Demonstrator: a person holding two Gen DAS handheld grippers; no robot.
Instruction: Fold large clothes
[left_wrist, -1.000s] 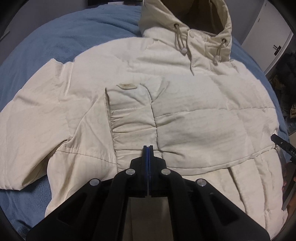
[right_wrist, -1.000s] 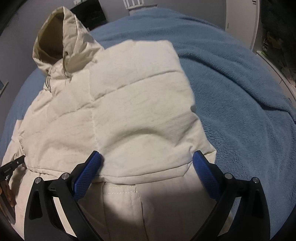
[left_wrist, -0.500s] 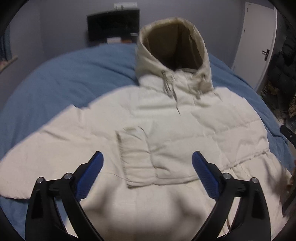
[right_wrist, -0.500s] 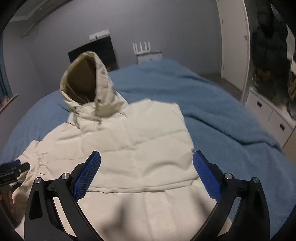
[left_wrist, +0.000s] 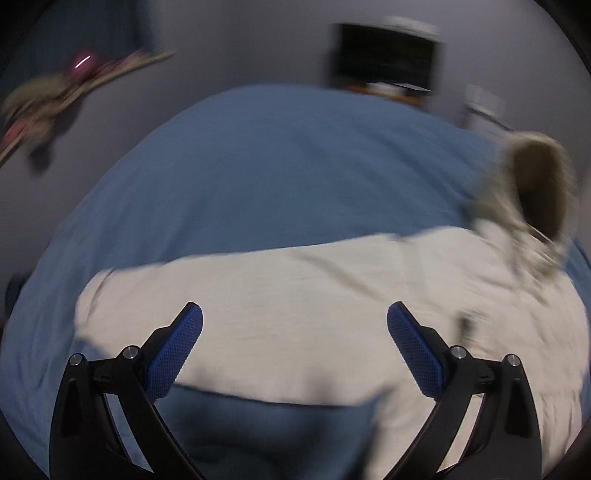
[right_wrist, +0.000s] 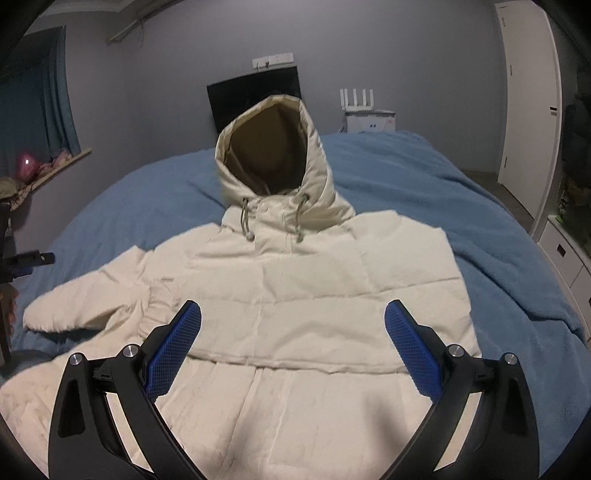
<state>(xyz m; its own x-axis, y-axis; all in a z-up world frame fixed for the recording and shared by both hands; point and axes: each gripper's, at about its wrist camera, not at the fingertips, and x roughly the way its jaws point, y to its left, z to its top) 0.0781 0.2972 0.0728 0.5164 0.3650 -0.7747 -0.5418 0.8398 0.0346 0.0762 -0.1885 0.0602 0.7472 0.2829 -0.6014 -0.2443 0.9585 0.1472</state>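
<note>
Jacket (right_wrist: 314, 314) on the bed (right_wrist: 461, 192) looks puffy, soft, light; both jaws spread empty, sleeve (right_wrist: 85, 299) beside hood (right_wrist: 273, 147) offers hold.

A home bedroom: a bed under a blue blanket (right_wrist: 424, 192), a curtained window (right_wrist: 37, 99), a white door (right_wrist: 528, 103).

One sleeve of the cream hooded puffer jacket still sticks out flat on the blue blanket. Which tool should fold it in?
Left, probably. The left tool is open and hangs right over that outstretched sleeve of the cream hooded puffer jacket. The right tool, also open, faces the jacket's chest, with the sleeve off at its far side.
</note>
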